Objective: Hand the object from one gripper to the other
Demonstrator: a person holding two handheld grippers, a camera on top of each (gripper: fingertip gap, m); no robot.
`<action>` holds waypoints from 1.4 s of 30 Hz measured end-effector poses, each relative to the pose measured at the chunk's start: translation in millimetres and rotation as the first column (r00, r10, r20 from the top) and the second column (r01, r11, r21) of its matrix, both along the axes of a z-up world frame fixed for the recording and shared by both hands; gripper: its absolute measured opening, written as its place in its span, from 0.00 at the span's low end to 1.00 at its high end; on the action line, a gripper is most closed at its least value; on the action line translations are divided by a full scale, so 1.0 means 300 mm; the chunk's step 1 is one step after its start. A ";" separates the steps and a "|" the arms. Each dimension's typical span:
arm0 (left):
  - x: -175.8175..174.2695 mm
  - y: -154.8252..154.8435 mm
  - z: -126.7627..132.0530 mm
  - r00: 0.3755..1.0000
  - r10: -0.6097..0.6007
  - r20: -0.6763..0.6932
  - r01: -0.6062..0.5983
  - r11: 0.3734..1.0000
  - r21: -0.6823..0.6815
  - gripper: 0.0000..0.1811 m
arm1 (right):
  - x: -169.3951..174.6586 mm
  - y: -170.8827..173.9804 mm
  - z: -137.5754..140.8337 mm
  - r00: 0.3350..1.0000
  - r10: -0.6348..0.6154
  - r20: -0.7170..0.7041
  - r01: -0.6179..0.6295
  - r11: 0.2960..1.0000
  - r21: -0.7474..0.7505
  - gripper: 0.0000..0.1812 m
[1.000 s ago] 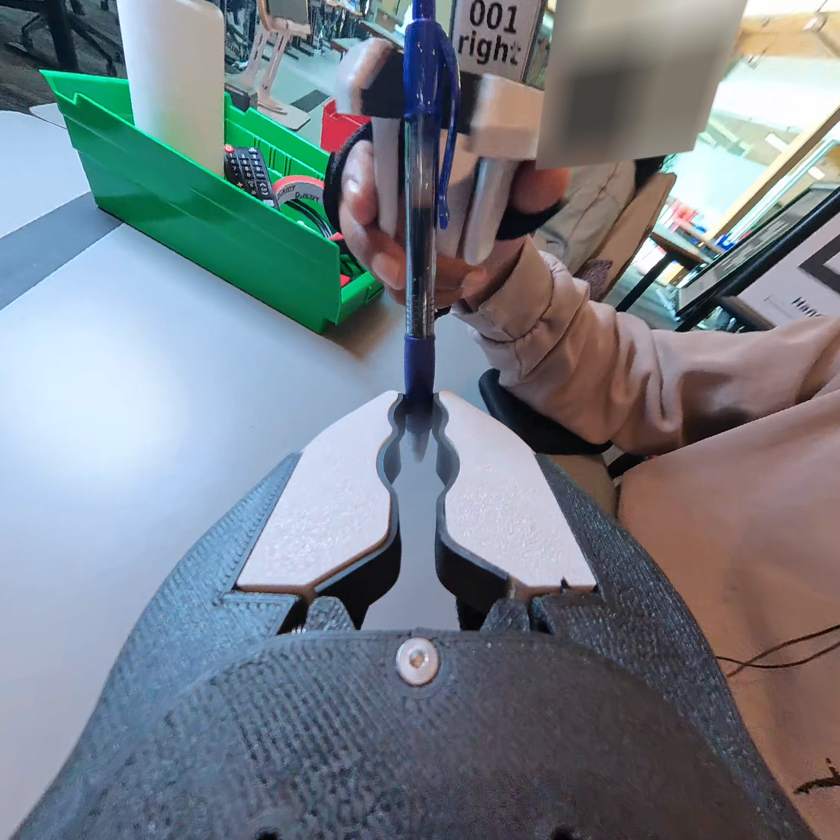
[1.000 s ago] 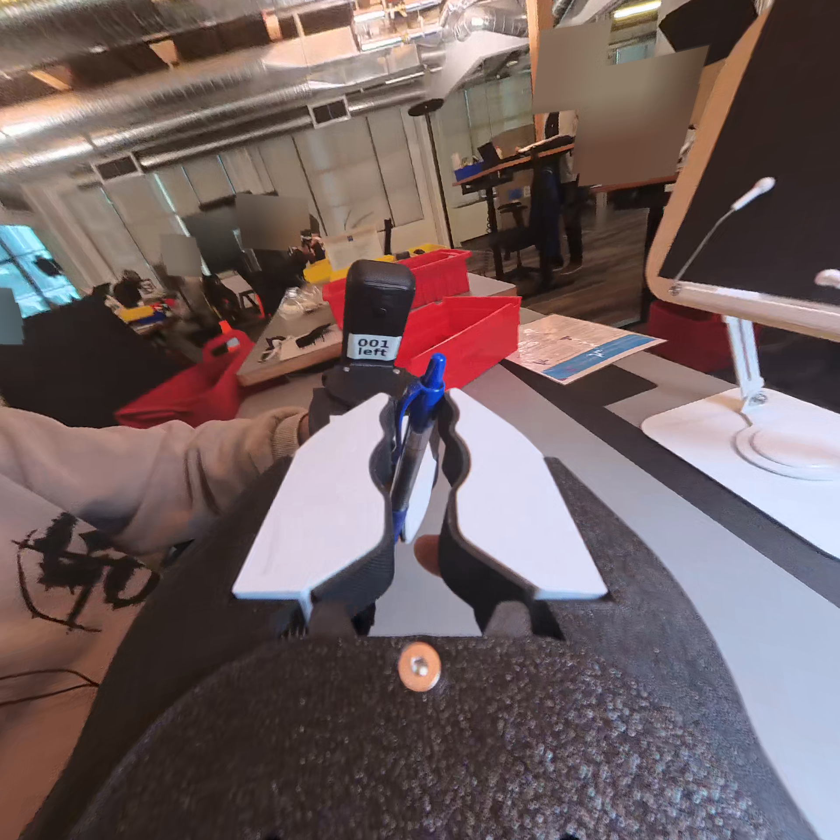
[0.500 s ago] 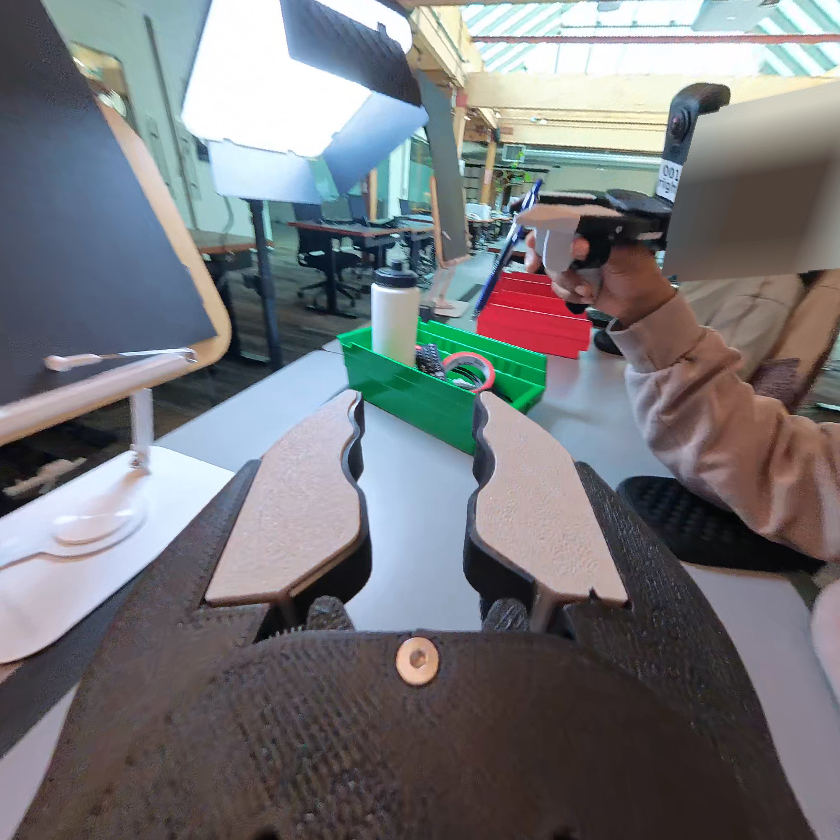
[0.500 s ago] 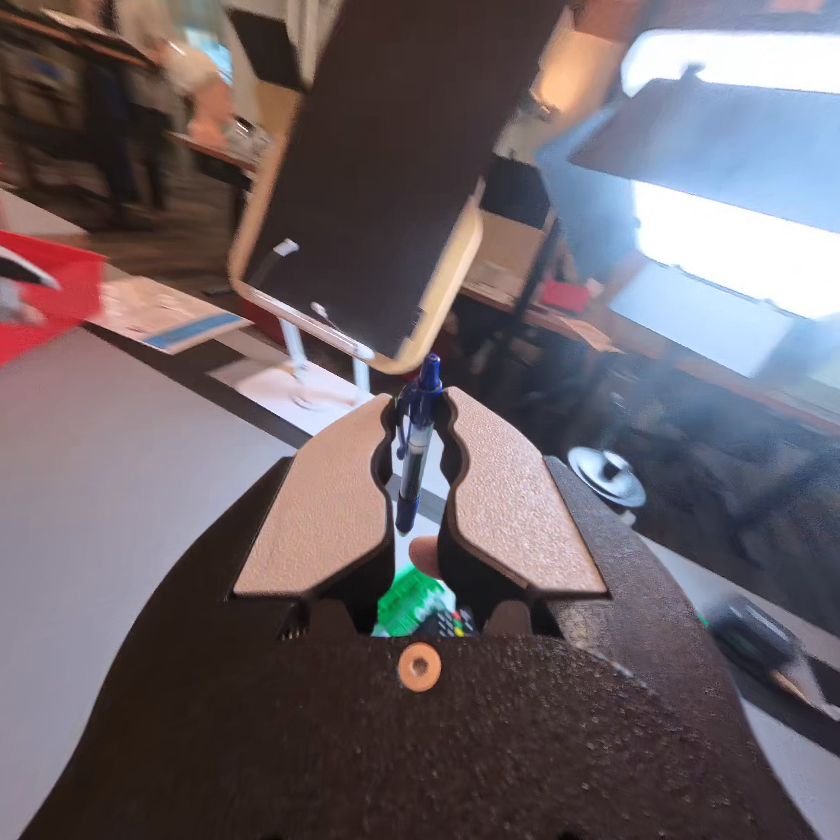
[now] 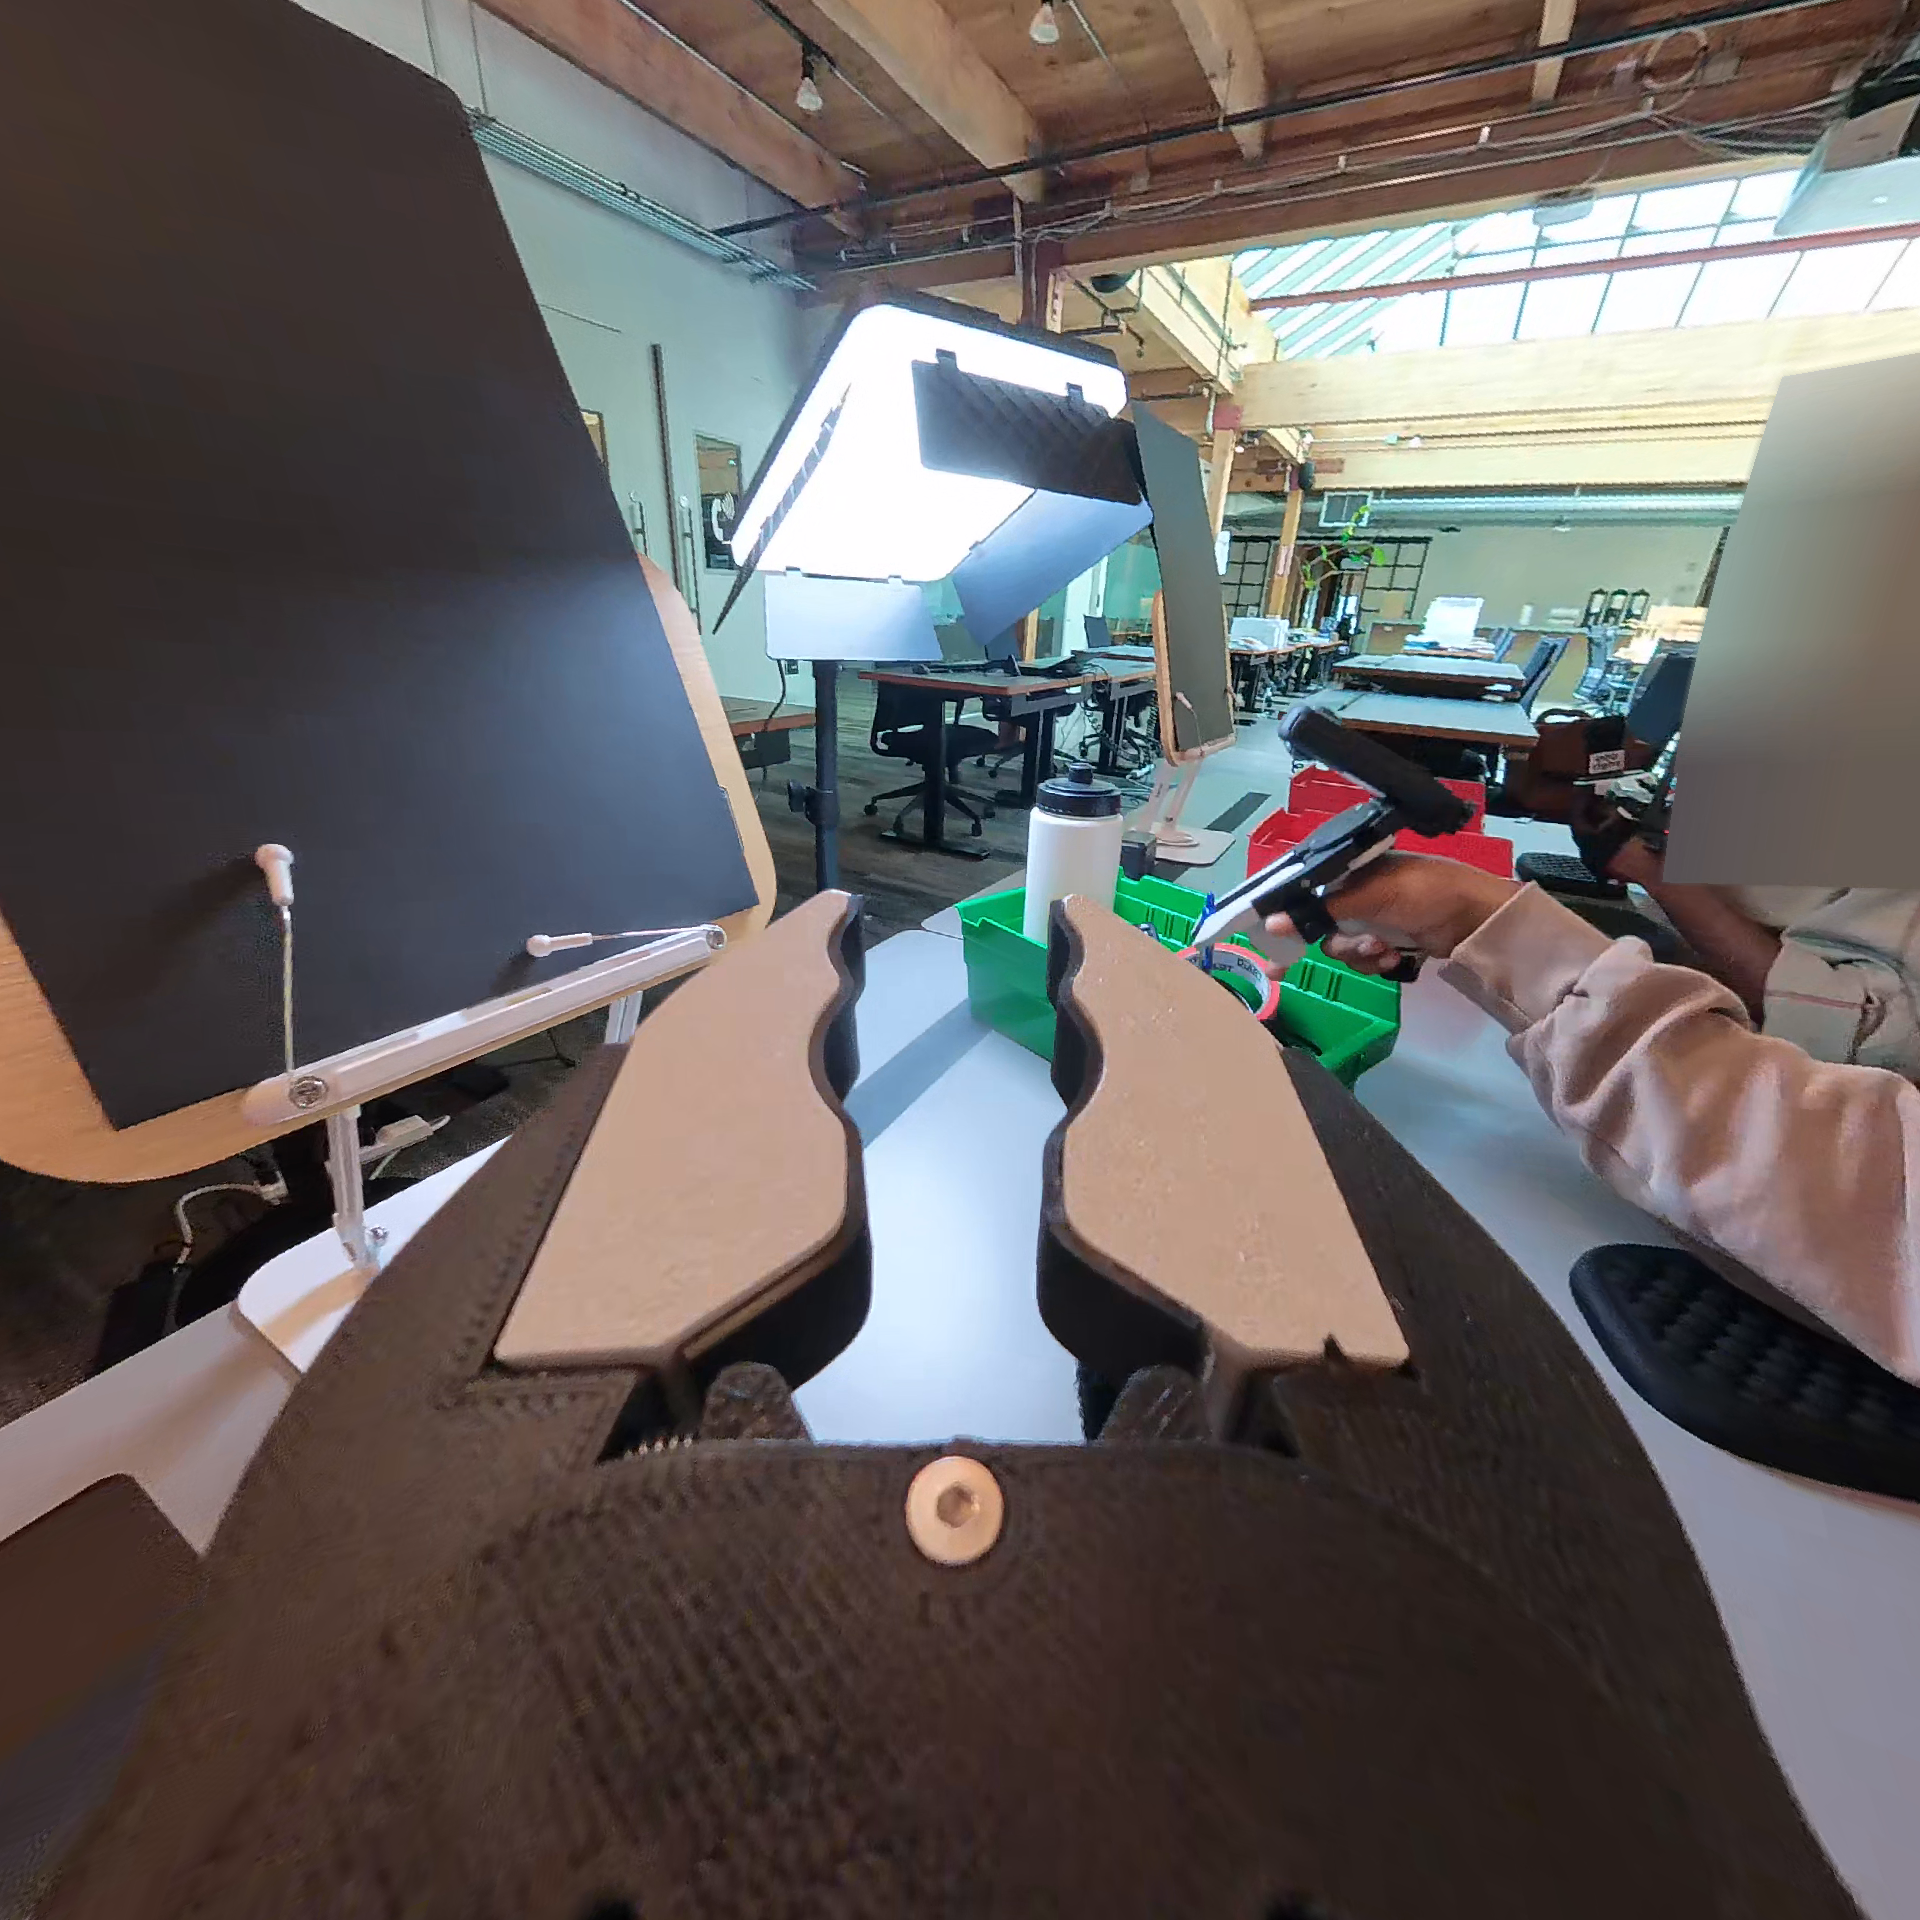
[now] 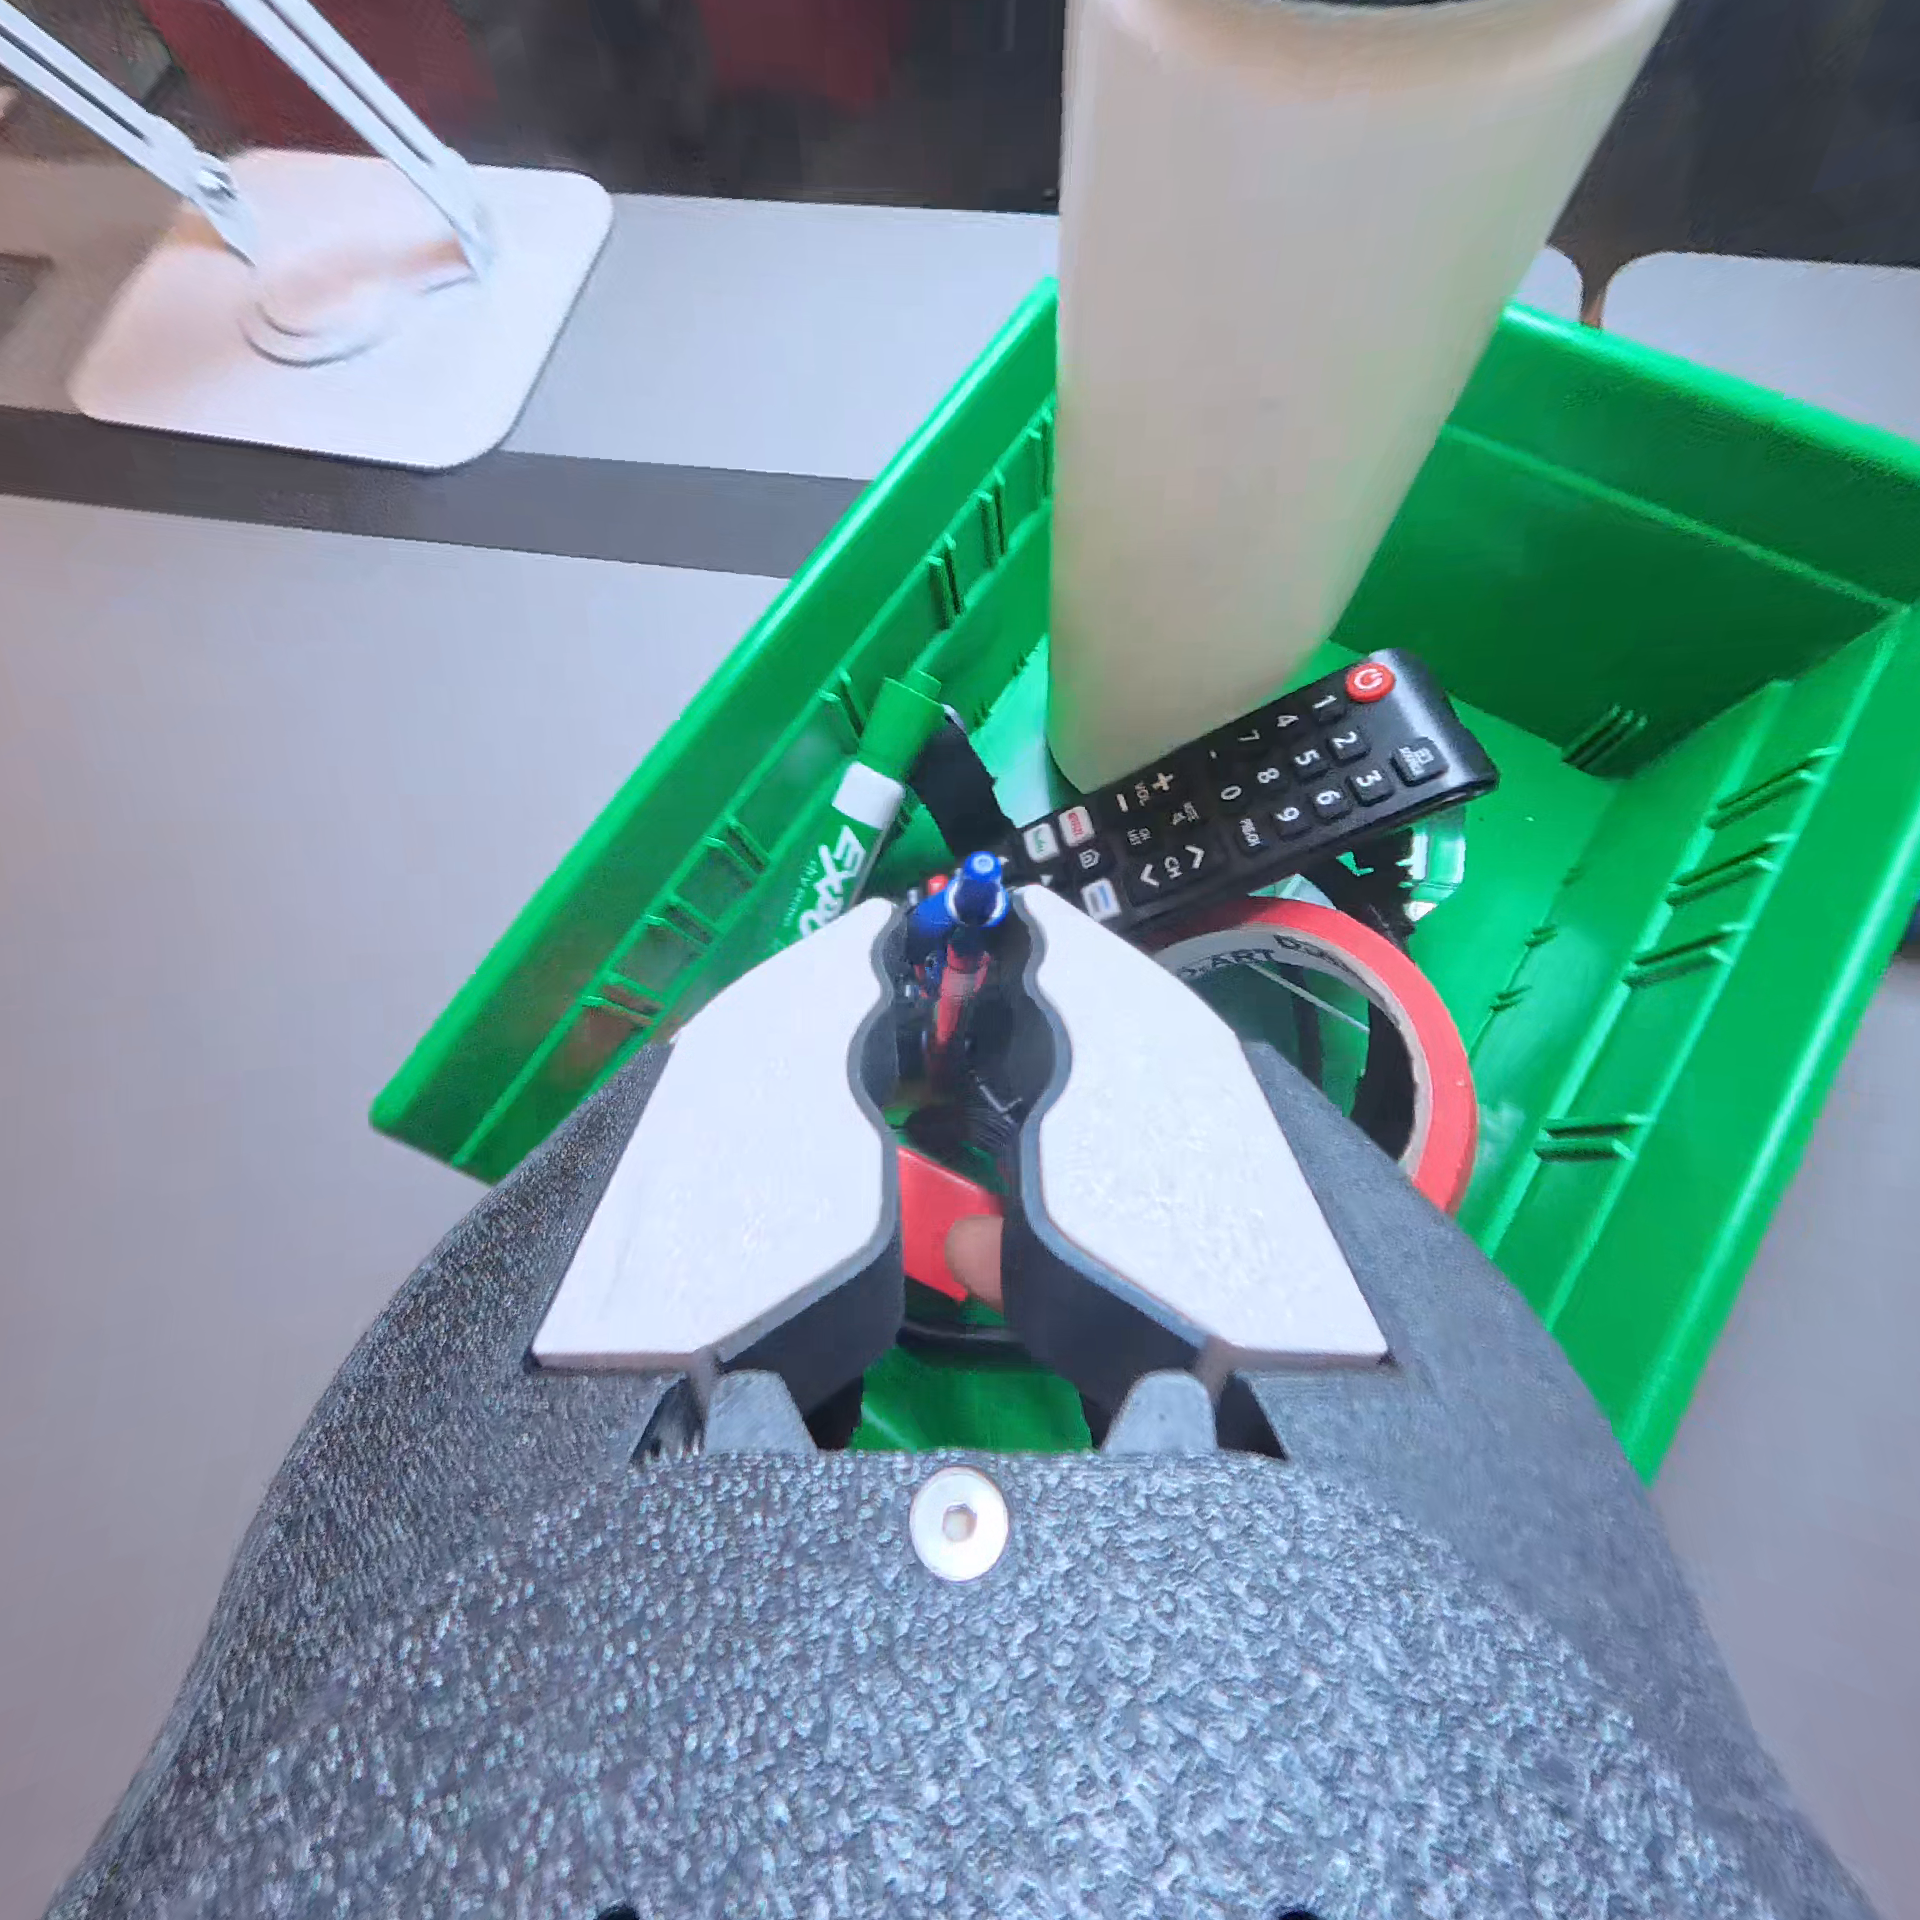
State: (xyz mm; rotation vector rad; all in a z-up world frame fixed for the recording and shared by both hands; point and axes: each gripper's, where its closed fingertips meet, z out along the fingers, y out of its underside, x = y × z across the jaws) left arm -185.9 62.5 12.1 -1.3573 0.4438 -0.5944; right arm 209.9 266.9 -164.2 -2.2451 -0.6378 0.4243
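Note:
The blue pen (image 6: pixel 978 896) is pinched between the tips of my right gripper (image 6: pixel 961 916) and seen end-on. That gripper points down into the green bin (image 6: pixel 727 831), just above its contents. In the left wrist view the right gripper (image 5: pixel 1234 914) hangs over the same bin (image 5: pixel 1003 961), held by a hand. My left gripper (image 5: pixel 951 930) is open and empty, held above the grey table a short way back from the bin.
The bin holds a white bottle (image 6: pixel 1299 395), a black remote (image 6: pixel 1247 800), a red tape roll (image 6: pixel 1423 1049) and a green marker (image 6: pixel 852 831). A white stand base (image 6: pixel 322 312) with a black board (image 5: pixel 312 520) is on the left. A sleeve (image 5: pixel 1714 1101) and black pad (image 5: pixel 1745 1361) are on the right. About 50 centimetres separates my left fingertips from my right.
My left gripper let go of the pen, opened and drew back. My right gripper kept the pen, swung away and tipped down over the green bin.

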 end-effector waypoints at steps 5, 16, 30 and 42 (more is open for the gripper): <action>-0.029 0.001 0.008 1.000 0.029 0.003 -0.029 1.000 0.010 0.18 | 0.060 0.073 0.060 0.990 -0.142 0.012 0.138 0.976 0.168 0.22; -0.177 -0.008 0.042 0.986 0.169 0.004 -0.169 0.985 0.039 0.18 | 0.059 -0.058 0.548 0.946 -0.017 -0.323 0.219 0.768 0.602 0.23; -0.881 -0.162 -0.115 0.627 0.714 -0.312 -0.774 0.616 -0.145 0.19 | -0.093 -0.281 0.745 0.914 0.234 -0.332 0.098 0.667 0.739 0.13; -1.270 -0.103 -0.499 0.576 0.556 -0.599 -0.807 0.270 -0.525 0.19 | -0.354 -0.357 0.677 0.800 0.475 -0.368 -0.137 0.740 0.658 0.11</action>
